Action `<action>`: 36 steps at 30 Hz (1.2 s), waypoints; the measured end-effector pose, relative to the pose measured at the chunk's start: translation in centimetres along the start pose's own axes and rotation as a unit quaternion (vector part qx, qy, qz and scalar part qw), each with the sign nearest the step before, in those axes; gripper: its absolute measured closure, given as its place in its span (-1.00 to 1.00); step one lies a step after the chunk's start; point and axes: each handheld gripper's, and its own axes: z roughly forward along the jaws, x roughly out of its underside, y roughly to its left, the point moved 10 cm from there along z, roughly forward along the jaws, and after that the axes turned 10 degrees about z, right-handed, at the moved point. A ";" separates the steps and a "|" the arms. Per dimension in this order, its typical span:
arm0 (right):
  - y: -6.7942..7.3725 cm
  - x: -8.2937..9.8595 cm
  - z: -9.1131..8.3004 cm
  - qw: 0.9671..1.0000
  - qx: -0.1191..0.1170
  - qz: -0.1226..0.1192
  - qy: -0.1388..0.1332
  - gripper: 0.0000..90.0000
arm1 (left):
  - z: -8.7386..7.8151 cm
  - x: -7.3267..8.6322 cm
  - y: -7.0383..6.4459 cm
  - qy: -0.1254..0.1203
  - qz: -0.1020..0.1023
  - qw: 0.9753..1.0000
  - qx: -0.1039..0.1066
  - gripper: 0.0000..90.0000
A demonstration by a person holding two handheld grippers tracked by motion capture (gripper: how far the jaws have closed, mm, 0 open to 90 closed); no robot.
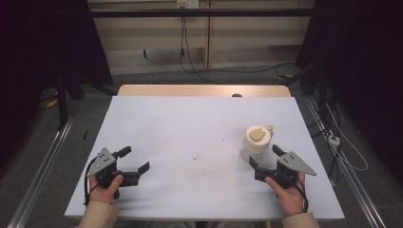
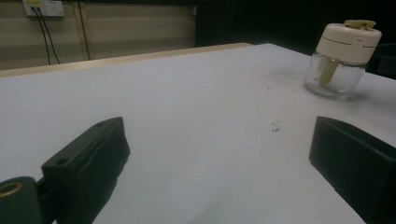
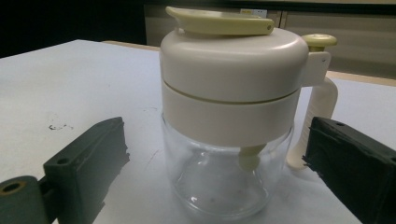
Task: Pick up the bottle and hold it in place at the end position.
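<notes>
A clear glass jar with a cream lid and a yellowish flip spout (image 1: 257,141) stands upright on the white table at the right. In the right gripper view the jar (image 3: 231,116) looms close between the two black jaws, which stand wide apart and do not touch it. My right gripper (image 1: 265,156) is open just in front of the jar. My left gripper (image 1: 134,159) rests open near the table's front left, nothing between its jaws. From the left gripper view the jar (image 2: 340,58) stands far off at the upper right.
The white table cover (image 1: 190,128) has a few small dark specks (image 1: 196,156) near the middle. A wooden table edge (image 1: 204,90) shows at the back. Cables and a power strip (image 1: 334,139) lie on the floor to the right.
</notes>
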 end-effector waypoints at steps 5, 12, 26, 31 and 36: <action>-0.1 -0.1 0.8 1.000 -0.001 0.003 0.007 -0.90 | 0.0 0.0 0.0 0.000 -0.001 1.000 0.000 -0.91; -0.3 -0.3 1.5 1.000 -0.004 0.008 0.011 -0.90 | 0.0 0.1 0.1 0.001 -0.002 1.000 0.001 -0.91; -1.0 -0.3 3.1 1.000 -0.001 0.013 0.025 -0.88 | 0.0 0.3 0.1 0.003 -0.005 1.000 0.004 -0.91; -0.9 -0.3 3.8 0.999 -0.008 0.011 0.030 -0.89 | 0.1 0.3 0.1 0.003 -0.006 1.000 0.005 -0.91; -0.9 -0.2 4.5 0.999 -0.009 0.008 0.033 -0.92 | 0.1 0.3 0.1 0.000 -0.007 1.000 0.007 -0.91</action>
